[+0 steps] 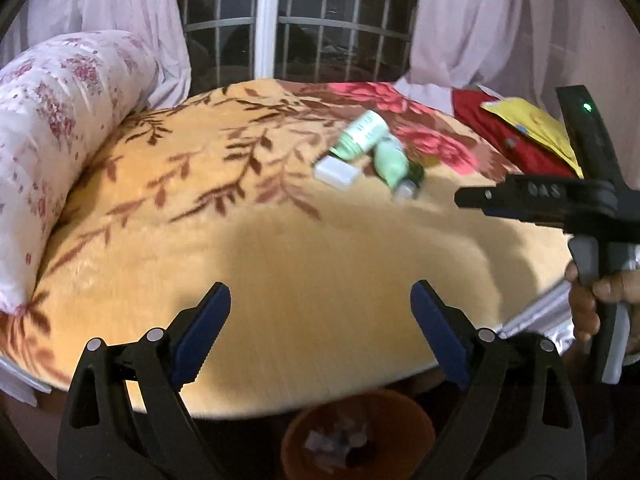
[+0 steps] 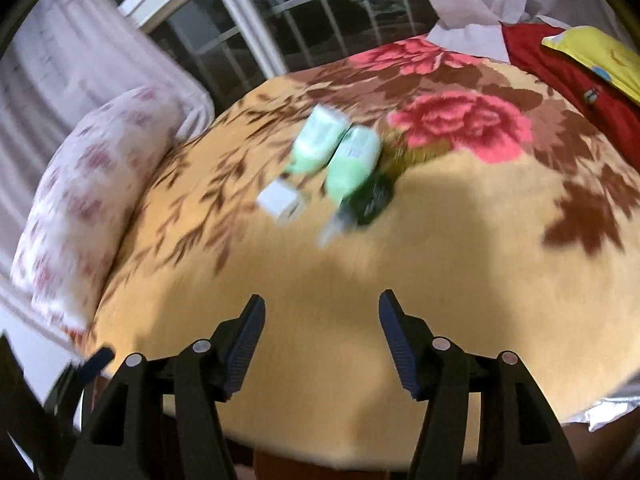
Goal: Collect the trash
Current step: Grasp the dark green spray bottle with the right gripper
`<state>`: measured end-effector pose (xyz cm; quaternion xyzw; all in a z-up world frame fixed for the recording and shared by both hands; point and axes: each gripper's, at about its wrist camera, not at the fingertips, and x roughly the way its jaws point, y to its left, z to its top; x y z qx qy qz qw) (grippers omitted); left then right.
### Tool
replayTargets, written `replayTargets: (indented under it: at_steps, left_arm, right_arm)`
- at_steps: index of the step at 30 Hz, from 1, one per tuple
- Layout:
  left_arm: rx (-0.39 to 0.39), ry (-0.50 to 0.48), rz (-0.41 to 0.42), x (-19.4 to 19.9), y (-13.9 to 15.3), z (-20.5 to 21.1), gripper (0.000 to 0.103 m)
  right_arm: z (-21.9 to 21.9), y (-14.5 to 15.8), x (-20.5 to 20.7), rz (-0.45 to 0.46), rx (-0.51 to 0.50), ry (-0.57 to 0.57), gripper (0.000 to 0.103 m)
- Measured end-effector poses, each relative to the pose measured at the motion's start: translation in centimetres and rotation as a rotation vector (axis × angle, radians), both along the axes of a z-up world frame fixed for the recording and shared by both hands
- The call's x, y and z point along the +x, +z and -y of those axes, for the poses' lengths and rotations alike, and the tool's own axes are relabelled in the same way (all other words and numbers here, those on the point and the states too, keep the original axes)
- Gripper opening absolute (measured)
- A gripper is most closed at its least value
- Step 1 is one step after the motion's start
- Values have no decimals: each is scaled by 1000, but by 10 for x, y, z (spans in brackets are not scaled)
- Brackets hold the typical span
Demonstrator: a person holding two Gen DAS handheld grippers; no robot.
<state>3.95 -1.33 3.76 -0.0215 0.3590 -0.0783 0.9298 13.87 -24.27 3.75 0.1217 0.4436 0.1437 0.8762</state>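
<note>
Trash lies on the bed's yellow floral blanket (image 1: 280,248): two pale green tubes (image 1: 362,136) (image 1: 390,160), a small white box (image 1: 335,171) and a dark green item (image 1: 416,172). In the right wrist view the tubes (image 2: 318,142) (image 2: 352,164), the white box (image 2: 280,200) and the dark item (image 2: 370,200) lie ahead, blurred. My left gripper (image 1: 320,328) is open and empty above the blanket's near edge. My right gripper (image 2: 322,340) is open and empty, also short of the trash; it also shows in the left wrist view (image 1: 480,196) at the right.
An orange-brown bin (image 1: 356,436) with scraps stands on the floor below the bed edge. A floral bolster (image 1: 60,136) lies at the left. Red and yellow cushions (image 1: 520,136) lie at the far right. A barred window (image 1: 296,28) and curtains are behind.
</note>
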Motion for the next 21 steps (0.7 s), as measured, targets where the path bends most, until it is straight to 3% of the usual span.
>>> replayTargets:
  at_steps: [6,11,15,21]
  left_arm:
    - [-51,44,-11,18,-9,-16,89]
    - [-96,44,-54,23,-27,-24,89]
    - [-127,42,-78,24,-35,-27,89]
    - [-134,39,-74,19,-38,-26,89]
  right_arm:
    - [-5,-13,69,-62,-27,-65,59]
    - [-7,-37,107,-168,-16,-123,59]
    - [-16,-51,124,-211,-48,-139,44]
    - [-19,-53,122,-180,-130,-127,40]
